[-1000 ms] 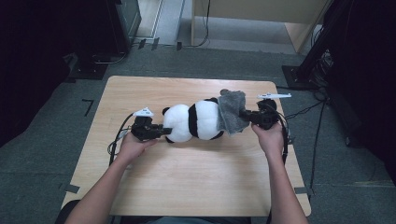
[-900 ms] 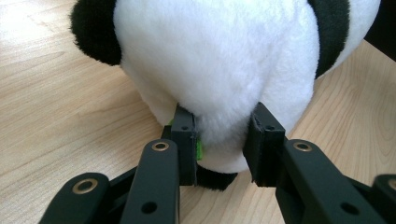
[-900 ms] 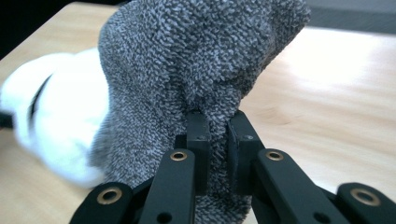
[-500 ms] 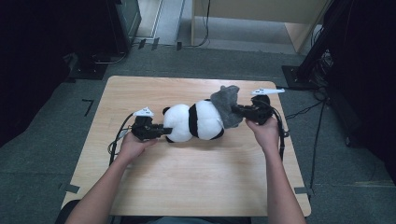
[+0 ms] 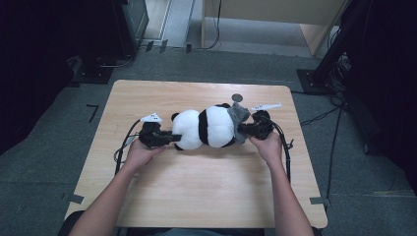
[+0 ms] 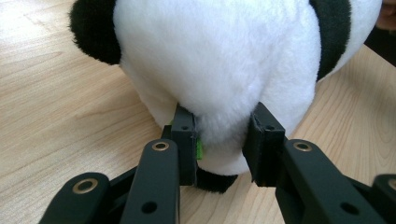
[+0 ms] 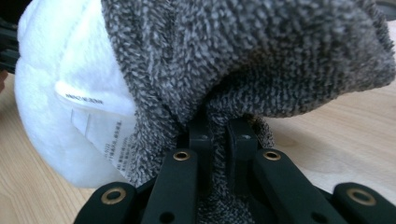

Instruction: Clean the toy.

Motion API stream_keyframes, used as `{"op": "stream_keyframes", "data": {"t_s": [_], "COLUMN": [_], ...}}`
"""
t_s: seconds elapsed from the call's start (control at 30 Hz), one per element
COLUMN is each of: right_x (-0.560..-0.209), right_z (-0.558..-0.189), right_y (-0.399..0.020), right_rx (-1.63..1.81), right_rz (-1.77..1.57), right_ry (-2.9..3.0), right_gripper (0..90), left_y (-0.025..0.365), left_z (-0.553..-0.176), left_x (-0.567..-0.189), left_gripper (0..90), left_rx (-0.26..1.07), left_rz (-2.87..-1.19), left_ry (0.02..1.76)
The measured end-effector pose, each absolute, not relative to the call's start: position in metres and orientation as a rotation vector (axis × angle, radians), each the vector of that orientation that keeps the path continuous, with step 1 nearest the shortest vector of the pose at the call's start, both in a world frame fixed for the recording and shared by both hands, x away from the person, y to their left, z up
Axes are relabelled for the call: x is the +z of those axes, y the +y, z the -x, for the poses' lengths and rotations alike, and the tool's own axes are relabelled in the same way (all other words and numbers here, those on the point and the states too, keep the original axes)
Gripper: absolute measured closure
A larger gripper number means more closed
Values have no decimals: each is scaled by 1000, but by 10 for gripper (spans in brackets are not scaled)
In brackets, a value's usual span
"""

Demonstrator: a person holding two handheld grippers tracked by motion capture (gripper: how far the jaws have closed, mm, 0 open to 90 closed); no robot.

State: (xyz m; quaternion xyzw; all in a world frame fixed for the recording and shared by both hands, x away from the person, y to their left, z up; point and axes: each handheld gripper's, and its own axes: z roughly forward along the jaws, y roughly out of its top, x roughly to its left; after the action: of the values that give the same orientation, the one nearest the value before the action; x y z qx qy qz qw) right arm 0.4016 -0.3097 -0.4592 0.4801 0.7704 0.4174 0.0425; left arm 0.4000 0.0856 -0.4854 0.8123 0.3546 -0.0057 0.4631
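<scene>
At the centre of the high view, the panda plush (image 5: 204, 127) is laid on the table (image 5: 196, 196). Its white end is pinched by the left gripper (image 5: 169, 137). The grey cloth (image 5: 239, 118) is clamped by the right gripper (image 5: 245, 130), whose jaws have just been closing. Both forearms are stretched up from the bottom edge.

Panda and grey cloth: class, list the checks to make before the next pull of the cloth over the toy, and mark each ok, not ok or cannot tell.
1. Left tool clamps the panda: ok.
2. Right tool pinches the grey cloth: ok.
3. Cloth sits on the panda's end: ok.
4. Panda lies on the table: ok.
5. Label clear of the cloth: cannot tell.
</scene>
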Motion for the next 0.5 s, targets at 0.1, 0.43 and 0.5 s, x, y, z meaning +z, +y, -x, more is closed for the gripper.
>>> {"op": "stream_keyframes", "data": {"t_s": [0.1, 0.43, 0.5], "right_x": [-465, -472, -469], "right_z": [-400, -397, -397], "right_y": [-311, -312, -318], "right_rx": [1312, 1144, 1155], "right_rz": [-1492, -1492, -1508], "right_ry": [2345, 2408, 2387], "right_gripper": [844, 843, 842], "left_y": [85, 86, 86], "left_z": [-400, -401, -401], "left_x": [-486, -486, -486], "left_gripper": [690, 689, 689], "left_rx": [-12, -14, -17], "left_rz": [-1995, -1995, -1992], "left_ry": [874, 872, 874]}}
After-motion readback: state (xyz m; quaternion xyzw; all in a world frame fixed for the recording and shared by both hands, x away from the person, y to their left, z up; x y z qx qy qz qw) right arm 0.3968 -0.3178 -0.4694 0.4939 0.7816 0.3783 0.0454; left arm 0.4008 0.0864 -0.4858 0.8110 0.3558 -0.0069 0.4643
